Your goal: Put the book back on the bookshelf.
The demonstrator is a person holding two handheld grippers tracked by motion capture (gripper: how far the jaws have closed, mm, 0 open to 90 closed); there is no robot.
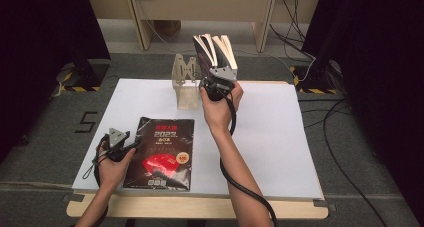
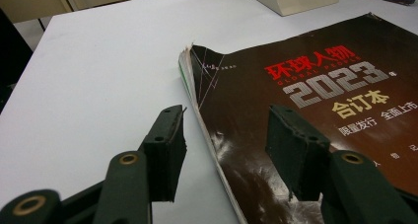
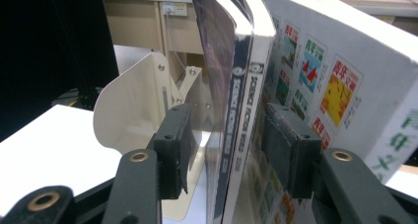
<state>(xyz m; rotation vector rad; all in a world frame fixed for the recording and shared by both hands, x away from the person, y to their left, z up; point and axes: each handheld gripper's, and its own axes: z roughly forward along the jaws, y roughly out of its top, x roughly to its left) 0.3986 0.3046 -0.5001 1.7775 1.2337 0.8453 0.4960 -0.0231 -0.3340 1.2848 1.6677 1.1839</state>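
Note:
A dark magazine (image 1: 160, 152) with red and silver lettering lies flat on the white table top near the front left. My left gripper (image 1: 132, 146) rests at its left edge, open. In the left gripper view the left gripper (image 2: 226, 130) straddles the magazine's (image 2: 305, 86) worn edge without pinching it. Several books (image 1: 215, 49) stand upright at the back, leaning against a cream metal bookend (image 1: 184, 82). My right gripper (image 1: 216, 76) is at their lower edge. In the right gripper view the right gripper (image 3: 229, 135) is open, with two thin book spines (image 3: 244, 86) between the jaws.
A thick white book (image 3: 320, 76) with coloured pictures leans just right of the right jaw. The bookend (image 3: 133, 100) curves up left of the left jaw. The white sheet (image 1: 280, 137) covers the table. Cables lie on the floor at the right.

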